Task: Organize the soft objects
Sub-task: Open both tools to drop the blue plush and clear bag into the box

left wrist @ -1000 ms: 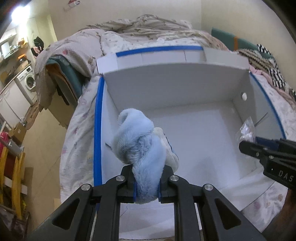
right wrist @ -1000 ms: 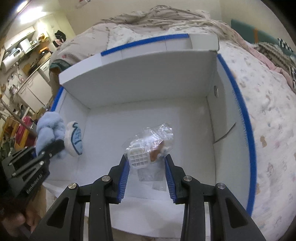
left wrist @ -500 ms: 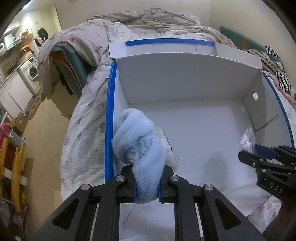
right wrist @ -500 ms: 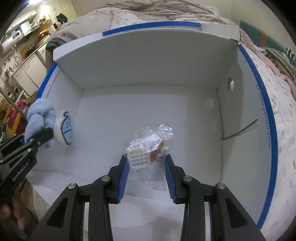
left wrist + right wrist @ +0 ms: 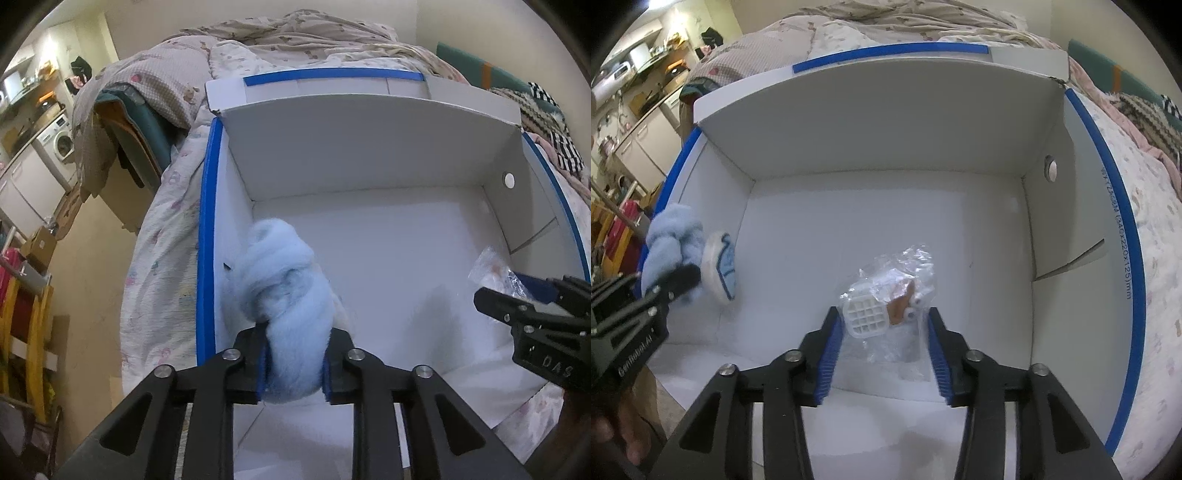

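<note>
My left gripper [image 5: 291,363] is shut on a fluffy light-blue plush toy [image 5: 288,295] and holds it inside the left side of an open white box with blue-taped edges [image 5: 207,229]. The plush also shows in the right wrist view [image 5: 676,243], with a white and blue round patch [image 5: 722,266]. My right gripper [image 5: 884,350] is shut on a clear plastic bag holding a small white grid piece and a brown item [image 5: 890,295], over the box floor near the front. The right gripper shows at the right edge of the left wrist view [image 5: 532,314].
The box [image 5: 1123,236] sits on a bed with a patterned sheet [image 5: 162,236] and a crumpled quilt [image 5: 295,40] behind. Striped and knitted clothes [image 5: 554,122] lie at the far right. A chair draped with clothes [image 5: 118,122] and a washing machine [image 5: 59,140] stand on the left.
Both grippers moved forward and down into the box with their loads still held. The box walls now fill more of both views.
</note>
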